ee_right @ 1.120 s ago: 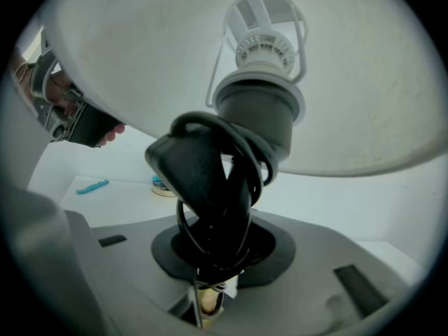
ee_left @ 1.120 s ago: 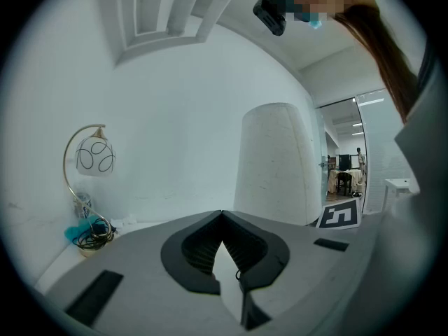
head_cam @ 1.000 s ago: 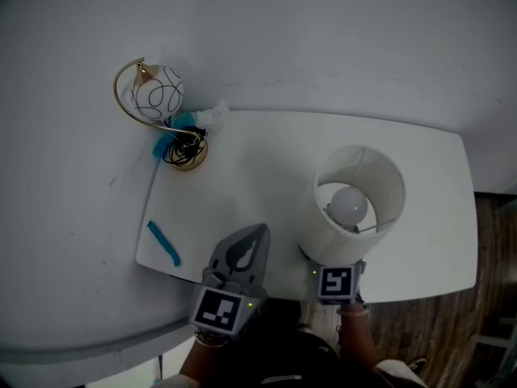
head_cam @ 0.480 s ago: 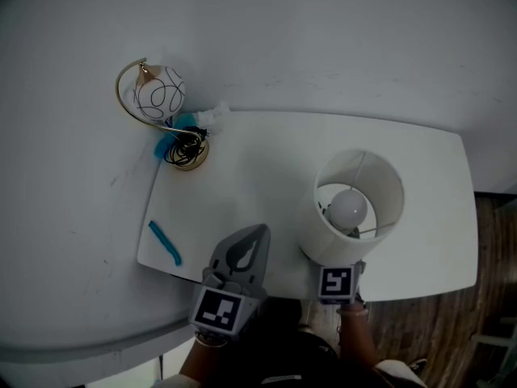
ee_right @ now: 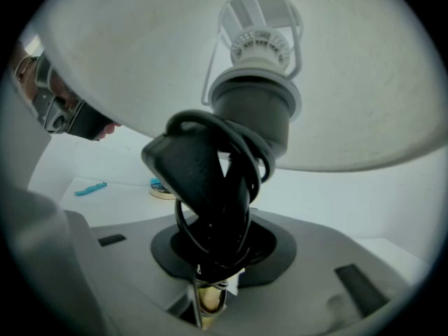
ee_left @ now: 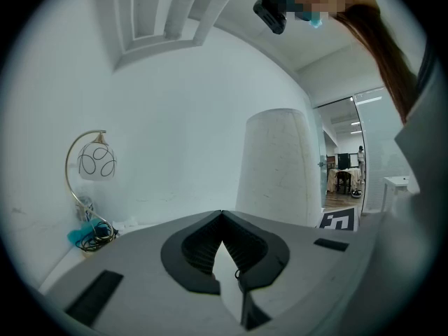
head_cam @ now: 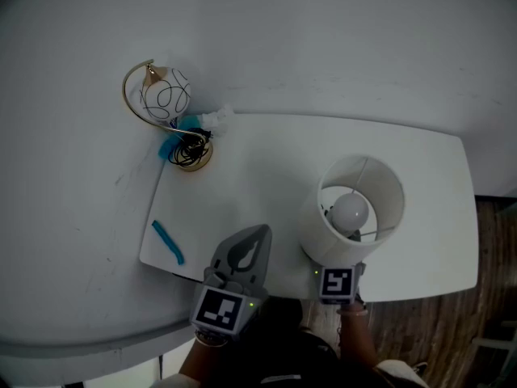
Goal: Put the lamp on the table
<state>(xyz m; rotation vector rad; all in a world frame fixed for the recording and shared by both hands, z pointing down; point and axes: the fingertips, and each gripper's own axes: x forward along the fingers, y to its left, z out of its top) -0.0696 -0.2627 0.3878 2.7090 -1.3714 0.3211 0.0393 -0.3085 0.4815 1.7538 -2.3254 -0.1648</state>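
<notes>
A lamp with a white drum shade point(head_cam: 380, 176) and a round bulb point(head_cam: 350, 208) hangs over the front right of the white table point(head_cam: 266, 168). My right gripper point(head_cam: 335, 275) sits under the shade. In the right gripper view it point(ee_right: 210, 285) is shut on the lamp's brass stem, just below a bundle of black cord point(ee_right: 210, 180) and the grey socket point(ee_right: 255, 110). The lamp's foot is hidden. My left gripper point(head_cam: 254, 237) hovers at the table's front edge, shut and empty point(ee_left: 222, 219), with the shade point(ee_left: 276, 166) to its right.
A small gold-arc lamp with a patterned globe point(head_cam: 166, 95) stands at the table's far left corner, with a dark cord and blue bits at its base point(head_cam: 190, 153). A blue strip point(head_cam: 167, 242) lies near the front left edge. A white wall backs the table; wooden floor point(head_cam: 493, 297) shows right.
The head view has drifted slightly, so the table's left side sits a little further right. The lamp and both grippers keep their places.
</notes>
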